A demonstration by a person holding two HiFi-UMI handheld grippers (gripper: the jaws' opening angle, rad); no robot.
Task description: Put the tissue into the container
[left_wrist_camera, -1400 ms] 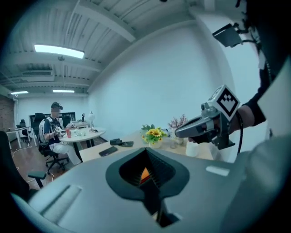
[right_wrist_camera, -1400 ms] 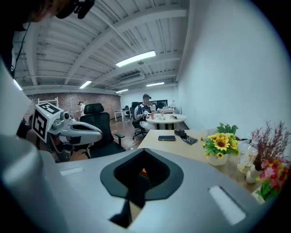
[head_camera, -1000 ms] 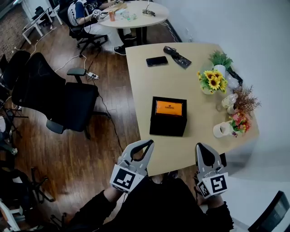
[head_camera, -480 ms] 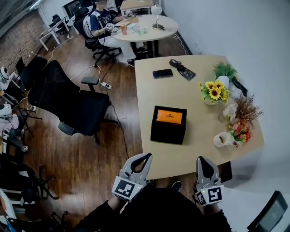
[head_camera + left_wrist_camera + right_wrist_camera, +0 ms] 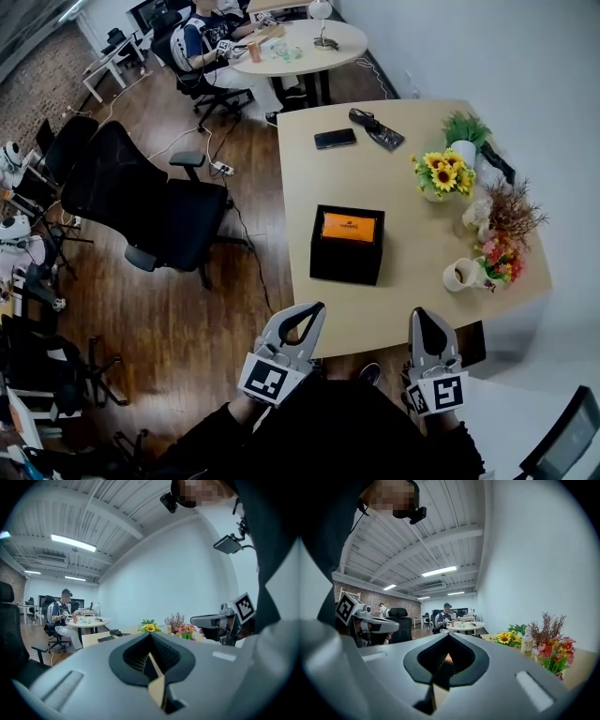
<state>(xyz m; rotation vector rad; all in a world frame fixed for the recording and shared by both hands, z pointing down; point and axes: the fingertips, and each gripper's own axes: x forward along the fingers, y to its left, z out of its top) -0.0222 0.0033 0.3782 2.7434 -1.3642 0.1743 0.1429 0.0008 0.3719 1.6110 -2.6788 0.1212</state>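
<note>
The left gripper [image 5: 310, 313] is held at the near edge of the desk [image 5: 412, 234]; its two jaws are pressed together with nothing between them. The right gripper [image 5: 419, 320] is beside it, well apart, and it is closed and empty too. A black box [image 5: 345, 264] sits in the middle of the desk; an orange pack [image 5: 348, 227] lies in its open top, and that may be the tissue, though it is too small to be sure. Sunflowers [image 5: 443, 173] stand near the far right side; a phone [image 5: 335, 139] lies at the far end; a black chair [image 5: 141, 202] stands on the floor to the left.
</note>
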